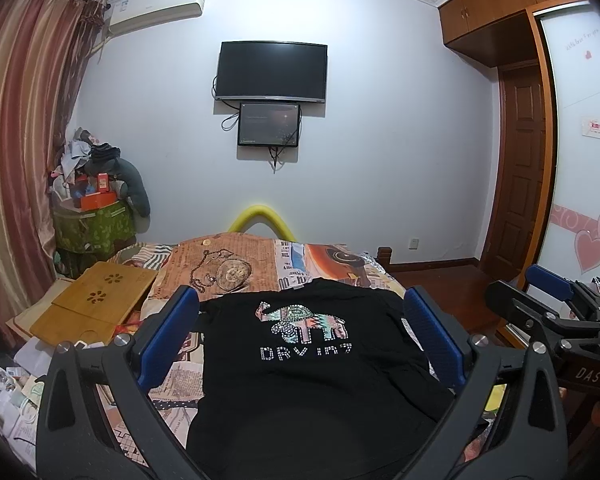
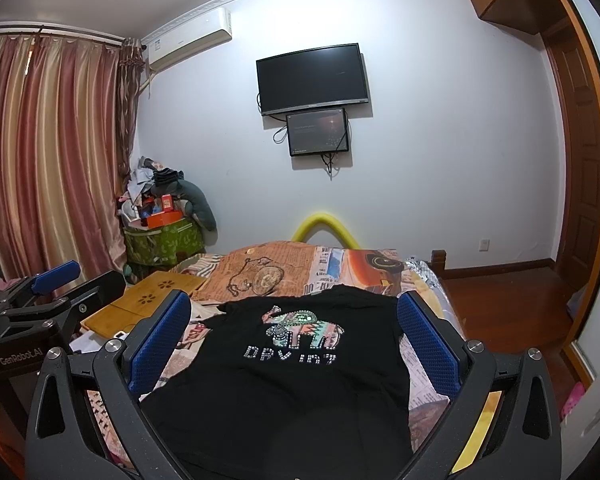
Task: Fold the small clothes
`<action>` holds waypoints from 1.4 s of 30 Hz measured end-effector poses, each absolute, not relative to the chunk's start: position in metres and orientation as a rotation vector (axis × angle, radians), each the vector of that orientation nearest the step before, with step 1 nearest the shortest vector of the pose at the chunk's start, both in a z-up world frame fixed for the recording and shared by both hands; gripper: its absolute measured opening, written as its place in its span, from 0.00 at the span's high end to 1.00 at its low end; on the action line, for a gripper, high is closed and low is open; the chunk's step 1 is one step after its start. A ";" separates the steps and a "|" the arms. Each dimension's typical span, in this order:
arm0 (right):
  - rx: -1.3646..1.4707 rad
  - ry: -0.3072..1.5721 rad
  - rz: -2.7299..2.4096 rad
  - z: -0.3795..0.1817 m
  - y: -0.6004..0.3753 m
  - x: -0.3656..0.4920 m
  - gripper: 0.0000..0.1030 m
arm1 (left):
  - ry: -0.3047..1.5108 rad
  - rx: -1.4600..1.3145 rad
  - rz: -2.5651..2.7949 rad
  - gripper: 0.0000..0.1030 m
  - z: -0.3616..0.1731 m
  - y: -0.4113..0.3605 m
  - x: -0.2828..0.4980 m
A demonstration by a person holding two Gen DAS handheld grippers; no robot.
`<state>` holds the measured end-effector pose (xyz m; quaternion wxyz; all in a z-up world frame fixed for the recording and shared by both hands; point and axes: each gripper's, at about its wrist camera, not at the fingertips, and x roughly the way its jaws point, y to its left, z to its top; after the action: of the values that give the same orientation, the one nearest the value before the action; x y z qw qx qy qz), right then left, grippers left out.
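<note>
Black shirt (image 1: pixel 308 364) lies flat on the bed (image 1: pixel 236 264), wooden tray (image 1: pixel 96 308) beside its left edge; left gripper (image 1: pixel 300 336) and right gripper (image 2: pixel 294 340) both spread apart, empty.

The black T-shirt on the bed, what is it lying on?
The black T-shirt lies on a newspaper-print bedspread. What the bedspread shows beneath the shirt is covered.

A black T-shirt (image 1: pixel 312 392) is showing a beaded pastel camel motif and pale studded lettering; the bedspread (image 1: pixel 256 268) is displaying an orange newspaper-and-watch print; curtains (image 2: pixel 48 152) are hanging in red and gold stripes; both grippers' pads (image 2: pixel 156 344) are showing blue on black frames
</note>
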<state>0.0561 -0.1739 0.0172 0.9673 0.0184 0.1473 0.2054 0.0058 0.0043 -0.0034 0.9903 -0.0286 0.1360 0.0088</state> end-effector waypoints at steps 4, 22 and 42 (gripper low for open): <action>0.037 0.298 0.414 0.017 -0.174 0.056 0.01 | 0.276 -0.056 0.024 0.00 -0.004 0.004 0.007; 0.036 0.303 0.416 0.017 -0.174 0.058 0.00 | 0.277 -0.069 0.034 0.00 -0.007 0.005 0.013; -0.016 0.468 0.338 -0.028 -0.180 0.127 0.01 | 0.440 -0.056 0.119 0.00 -0.050 0.062 0.118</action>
<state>0.1274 -0.1796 -0.0281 0.9586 -0.0079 0.2307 0.1667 0.1177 0.0618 -0.0502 0.9738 -0.0279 0.2181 0.0588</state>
